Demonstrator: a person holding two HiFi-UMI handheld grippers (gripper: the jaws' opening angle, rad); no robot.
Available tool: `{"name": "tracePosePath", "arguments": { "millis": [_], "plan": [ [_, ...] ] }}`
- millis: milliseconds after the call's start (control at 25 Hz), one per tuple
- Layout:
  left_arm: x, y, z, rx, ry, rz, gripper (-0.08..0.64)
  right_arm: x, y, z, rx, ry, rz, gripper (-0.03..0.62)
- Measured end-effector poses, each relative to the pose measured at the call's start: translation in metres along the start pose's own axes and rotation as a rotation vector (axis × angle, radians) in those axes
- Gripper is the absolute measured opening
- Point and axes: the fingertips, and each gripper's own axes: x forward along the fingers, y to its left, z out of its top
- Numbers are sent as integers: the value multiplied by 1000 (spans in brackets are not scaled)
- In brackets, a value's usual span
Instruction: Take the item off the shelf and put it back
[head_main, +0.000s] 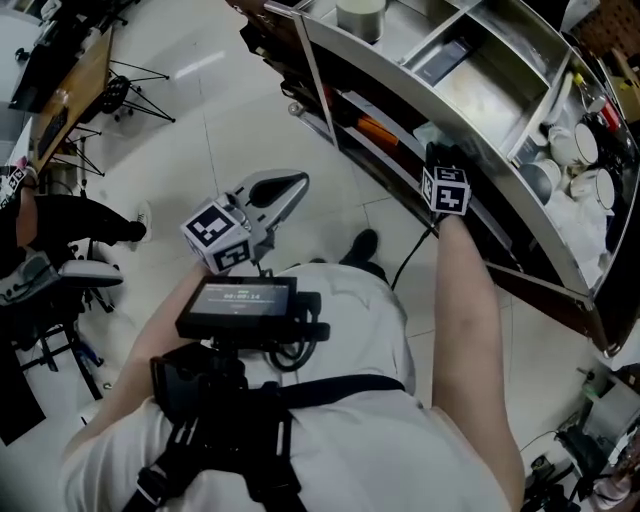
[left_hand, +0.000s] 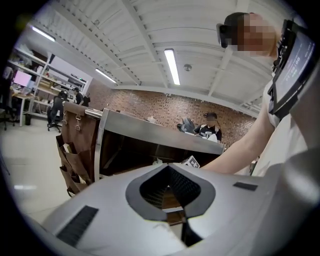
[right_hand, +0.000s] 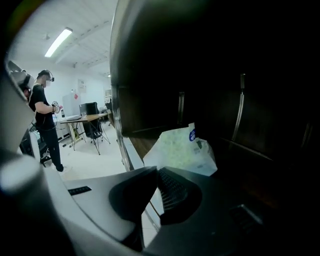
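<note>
Pale green and white plastic, the bag (right_hand: 182, 150) sits on a low shelf board inside the dark bay of the steel shelf unit (head_main: 470, 150), upright and a little crumpled, with a small blue mark near its top. It stands just beyond the tips of the right gripper (right_hand: 156, 172) and is not held. That gripper's jaws meet at the tips with nothing between them, only the ribbed pads facing each other across the hollow behind. From above, the right gripper (head_main: 437, 158) reaches into the shadowed lower level of the unit, its marker cube (head_main: 446, 190) showing at the shelf's edge on the end of a bare forearm.

To the left of that, an orange item (head_main: 378, 130) lies on the same dark level. On the unit's top level, white cups (head_main: 585, 150) crowd the right end and a pale round container (head_main: 360, 15) stands at the far end.

Well apart from the shelf, the left gripper (head_main: 295, 185) is held in front of the person's chest over the white tiled floor (head_main: 200, 110). Its jaws are closed too, tips touching and empty (left_hand: 167, 167), and it points toward the unit, where a brown hanging organiser (left_hand: 75, 145) is clipped to the left end.

Farther off in the room, another person (right_hand: 45, 120) stands beside a desk (right_hand: 85, 117).
</note>
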Motion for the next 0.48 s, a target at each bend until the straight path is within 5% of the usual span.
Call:
{"name": "tracePosePath", "arguments": {
  "millis": [480],
  "plan": [
    [1,1,-3,-8,10,15,9,-1,-4,-12,-47,11,5,94]
  ]
}}
